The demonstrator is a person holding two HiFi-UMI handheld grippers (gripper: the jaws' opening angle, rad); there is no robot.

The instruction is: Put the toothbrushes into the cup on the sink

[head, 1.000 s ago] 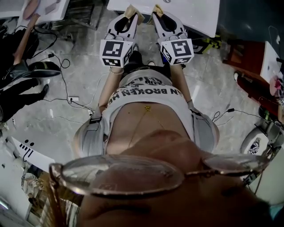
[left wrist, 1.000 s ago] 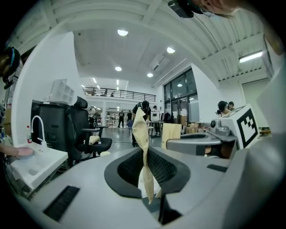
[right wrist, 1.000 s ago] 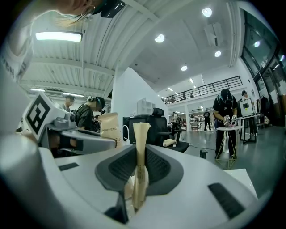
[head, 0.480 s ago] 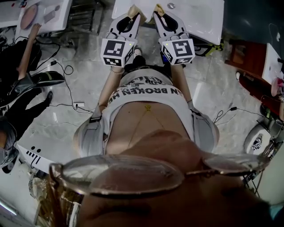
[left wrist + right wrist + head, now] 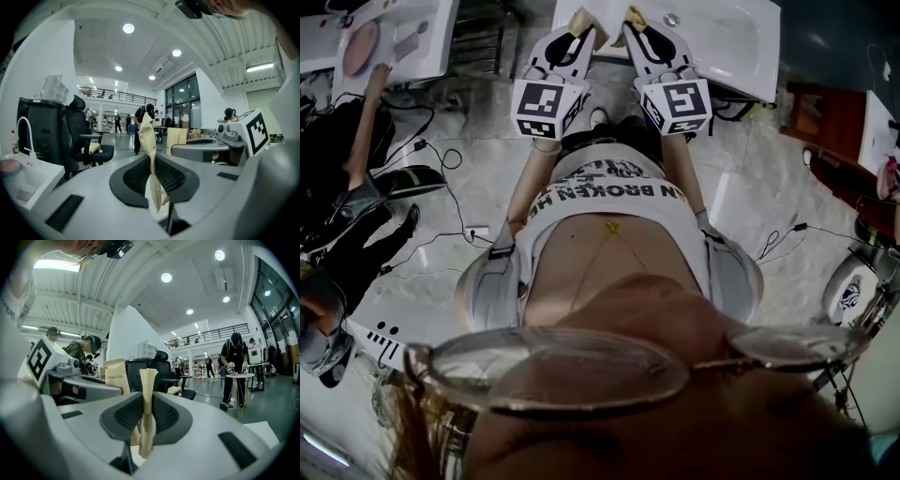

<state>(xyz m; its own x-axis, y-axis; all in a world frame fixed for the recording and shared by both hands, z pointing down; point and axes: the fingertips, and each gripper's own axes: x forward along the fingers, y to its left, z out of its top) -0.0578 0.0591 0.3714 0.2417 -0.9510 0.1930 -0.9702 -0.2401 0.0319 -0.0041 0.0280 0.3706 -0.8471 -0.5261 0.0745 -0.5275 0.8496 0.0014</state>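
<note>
Both grippers are held side by side in front of me in the head view, over the front edge of a white sink (image 5: 727, 42). My left gripper (image 5: 579, 26) is shut on a tan paper-wrapped toothbrush (image 5: 149, 140) that stands upright between its dark pads. My right gripper (image 5: 635, 22) is likewise shut on a second paper-wrapped toothbrush (image 5: 148, 394). Each gripper view also shows the other gripper's packet alongside. No cup on this sink is in view.
A second white basin (image 5: 403, 37) with a pink round thing on it stands at the far left. A person in black (image 5: 347, 202) is beside it. Cables (image 5: 441, 150) trail over the marble floor. A black office chair (image 5: 77, 140) stands ahead on the left.
In the head view the sink has slid down and closer as I walk toward it. Both grippers keep their packets and stay side by side.
</note>
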